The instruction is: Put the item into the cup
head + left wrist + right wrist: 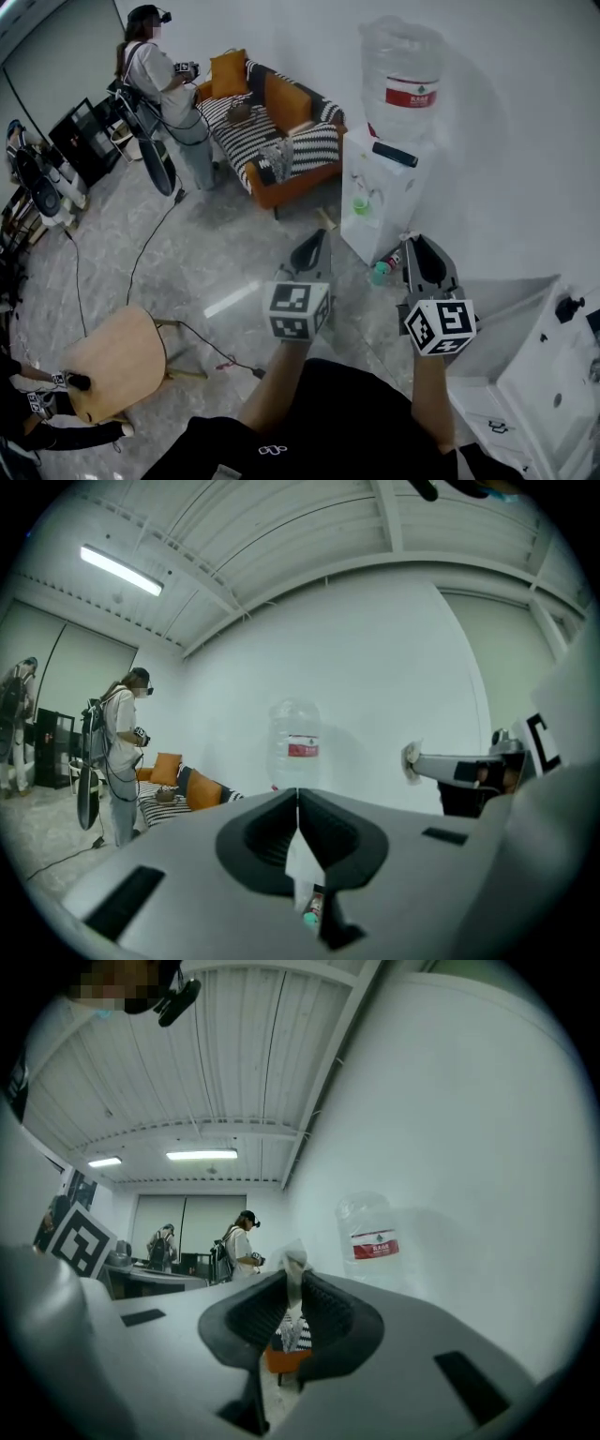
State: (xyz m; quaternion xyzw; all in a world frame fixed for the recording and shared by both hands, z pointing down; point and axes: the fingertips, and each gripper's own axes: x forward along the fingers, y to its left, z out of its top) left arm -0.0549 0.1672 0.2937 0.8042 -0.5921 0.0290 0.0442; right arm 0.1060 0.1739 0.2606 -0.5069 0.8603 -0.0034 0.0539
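Note:
Both grippers are held up in front of a white water dispenser [375,202] with a large clear bottle [403,70] on top. My right gripper [413,240] is shut on a small white crumpled item [295,1262], pinched at the jaw tips; the same item [411,758] shows in the left gripper view. My left gripper [318,236] is shut with nothing between its jaws [298,797]. A small green cup [361,204] sits at the dispenser's taps, beyond and between the two grippers. The grippers stand apart from the dispenser.
A bottle with a teal cap [382,271] lies on the floor by the dispenser's foot. An orange sofa [272,122] stands behind, with a person [164,84] beside it. A wooden stool [117,361] and cables are at the left, a white cabinet [539,370] at the right.

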